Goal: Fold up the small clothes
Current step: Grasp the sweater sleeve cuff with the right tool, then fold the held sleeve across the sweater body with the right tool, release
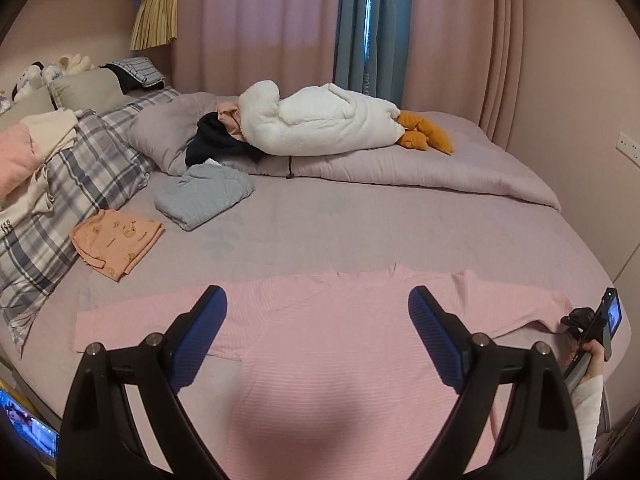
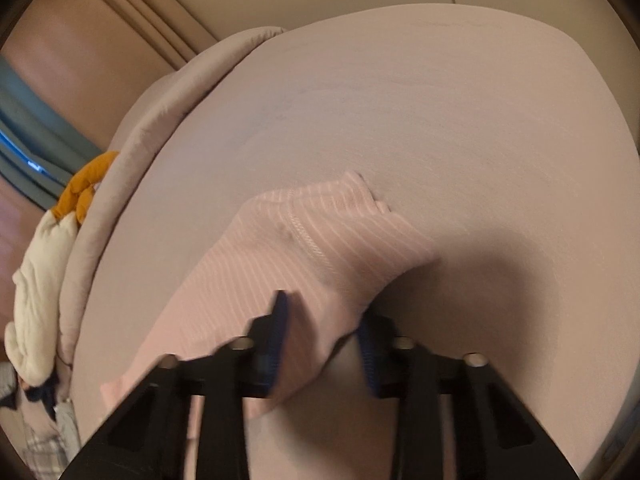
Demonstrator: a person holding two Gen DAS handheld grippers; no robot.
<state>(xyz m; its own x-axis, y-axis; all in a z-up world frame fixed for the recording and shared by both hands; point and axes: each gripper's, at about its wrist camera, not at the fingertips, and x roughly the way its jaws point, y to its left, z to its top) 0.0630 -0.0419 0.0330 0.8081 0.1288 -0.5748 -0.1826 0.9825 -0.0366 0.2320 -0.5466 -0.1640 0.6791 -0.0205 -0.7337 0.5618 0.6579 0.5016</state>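
A pink striped long-sleeved shirt [image 1: 332, 340] lies spread flat, front up, on the mauve bed sheet [image 1: 320, 232], with both sleeves out to the sides. My left gripper [image 1: 316, 296] hovers over its chest, open wide, with nothing between the blue pads. In the right wrist view the shirt's right sleeve [image 2: 320, 232] runs back between the pads of my right gripper [image 2: 324, 308], which is shut on the bunched cloth near the cuff end. The left wrist view shows that gripper [image 1: 576, 320] at the sleeve's tip, held by a hand in a white sleeve.
A folded orange garment [image 1: 116, 240] and a folded grey-blue one [image 1: 204, 196] lie at the back left, beside plaid pillows [image 1: 80, 184]. A white plush duck [image 1: 320, 124] rests on the rolled duvet [image 1: 400, 168] at the far side. The bed's right edge is close to the wall.
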